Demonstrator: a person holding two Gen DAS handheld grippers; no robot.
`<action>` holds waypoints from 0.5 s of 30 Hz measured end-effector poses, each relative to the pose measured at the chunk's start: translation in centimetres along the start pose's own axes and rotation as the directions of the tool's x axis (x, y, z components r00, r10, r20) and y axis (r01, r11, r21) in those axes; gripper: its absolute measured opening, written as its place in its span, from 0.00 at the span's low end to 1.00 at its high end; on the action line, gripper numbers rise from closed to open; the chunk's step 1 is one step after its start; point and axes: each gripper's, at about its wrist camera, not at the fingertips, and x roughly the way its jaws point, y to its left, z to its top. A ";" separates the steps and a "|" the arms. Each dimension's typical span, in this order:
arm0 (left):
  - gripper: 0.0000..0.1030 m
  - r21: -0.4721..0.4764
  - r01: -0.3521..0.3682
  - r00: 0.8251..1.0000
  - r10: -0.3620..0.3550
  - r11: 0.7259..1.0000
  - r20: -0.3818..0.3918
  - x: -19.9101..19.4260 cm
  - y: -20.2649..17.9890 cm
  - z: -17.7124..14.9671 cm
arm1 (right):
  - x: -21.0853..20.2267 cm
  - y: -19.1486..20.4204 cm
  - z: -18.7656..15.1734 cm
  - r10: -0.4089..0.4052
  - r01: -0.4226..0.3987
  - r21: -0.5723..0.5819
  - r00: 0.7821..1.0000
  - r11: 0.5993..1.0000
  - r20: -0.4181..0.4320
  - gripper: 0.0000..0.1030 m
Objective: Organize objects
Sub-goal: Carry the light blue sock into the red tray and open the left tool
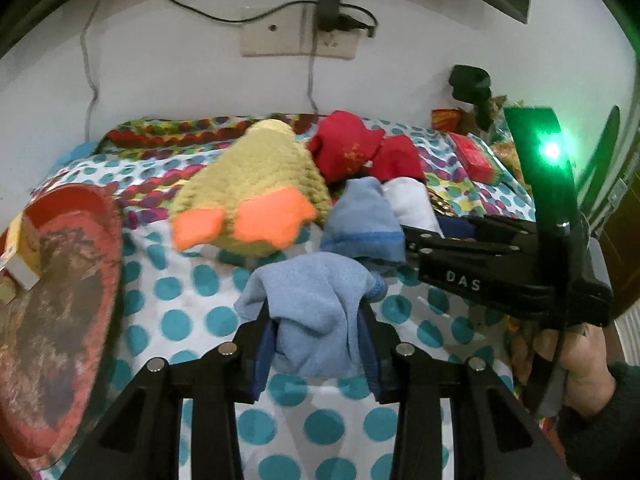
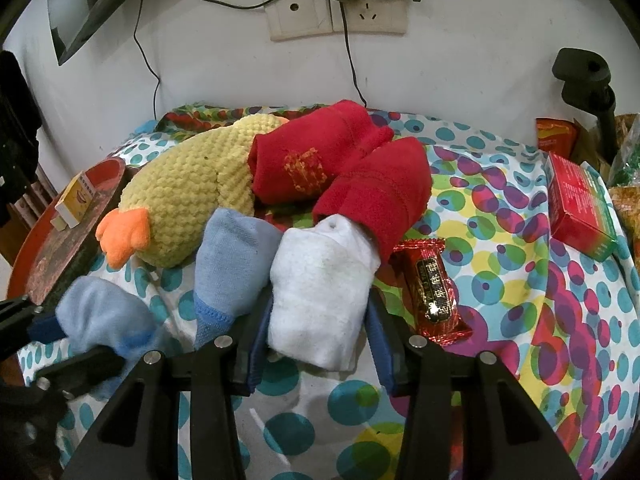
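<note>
Blue sock (image 1: 316, 312) is pinched in your left tongs (image 1: 316, 340). Your right tongs (image 2: 318, 336) are clamped on the white sock (image 2: 320, 292), beside the duck (image 2: 188, 192).

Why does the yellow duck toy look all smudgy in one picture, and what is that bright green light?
Left wrist view: the duck toy and red tray are smeared by motion blur, and a green lamp on the right gripper glares. Right wrist view: the duck is sharp, lighting even; both views bulge from the fisheye lens.
</note>
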 end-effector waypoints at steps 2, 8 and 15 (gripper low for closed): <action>0.37 -0.010 -0.026 1.000 0.026 1.000 0.007 -0.8 0.5 -0.1 | 0.0 -0.1 -0.1 0.007 -0.008 0.008 1.000 1.000 0.002 0.40; 0.37 -0.037 -0.119 0.992 0.120 0.992 0.026 -4.6 3.6 -0.7 | -0.2 -0.5 -0.4 0.023 -0.024 0.033 1.000 0.999 0.019 0.40; 0.37 -0.122 -0.225 0.974 0.228 0.967 0.012 -7.8 10.0 -1.8 | 0.1 -0.4 -0.4 0.015 -0.015 0.032 1.000 0.999 0.006 0.40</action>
